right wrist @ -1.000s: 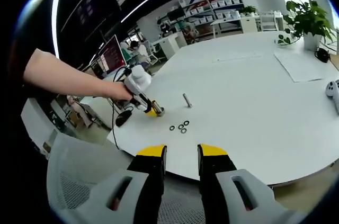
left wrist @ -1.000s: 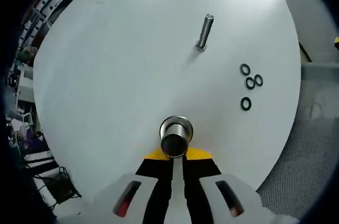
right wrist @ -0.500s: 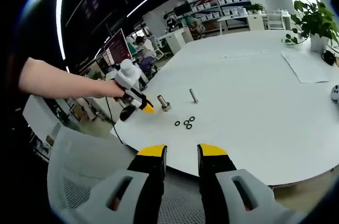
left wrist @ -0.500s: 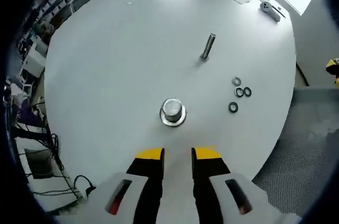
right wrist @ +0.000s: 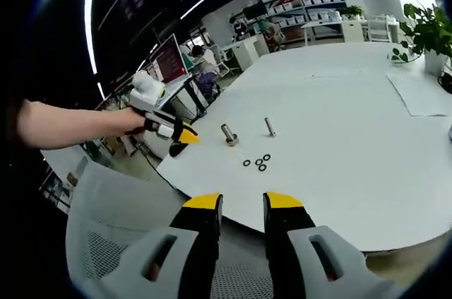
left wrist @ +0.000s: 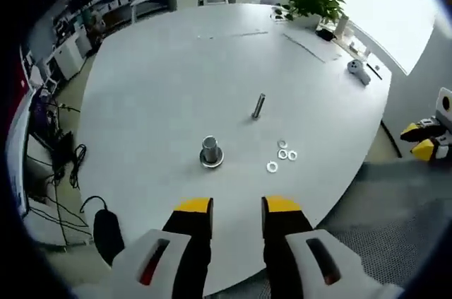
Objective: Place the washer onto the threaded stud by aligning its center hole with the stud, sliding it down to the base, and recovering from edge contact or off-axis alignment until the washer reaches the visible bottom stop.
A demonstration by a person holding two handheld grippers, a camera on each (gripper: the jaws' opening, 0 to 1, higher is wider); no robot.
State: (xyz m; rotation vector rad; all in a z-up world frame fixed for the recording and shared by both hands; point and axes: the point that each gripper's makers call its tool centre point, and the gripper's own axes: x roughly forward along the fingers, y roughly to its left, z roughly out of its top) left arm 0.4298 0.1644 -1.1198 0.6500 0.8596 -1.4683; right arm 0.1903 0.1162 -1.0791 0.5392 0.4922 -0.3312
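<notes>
Four washers (left wrist: 282,154) lie near table edge (left wrist: 332,193).

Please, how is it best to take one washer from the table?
Probably pick the lone washer, which lies flat on the table apart from the other three. Come from above, jaws across its outer rim; there is no raised part to grip.

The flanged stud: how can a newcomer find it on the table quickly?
Start at the near edge of the round white table. Two metal posts stand beside four washers. The flanged stud is the shorter, thicker post with a wide disc base; the thin stud stands farther in.
</notes>
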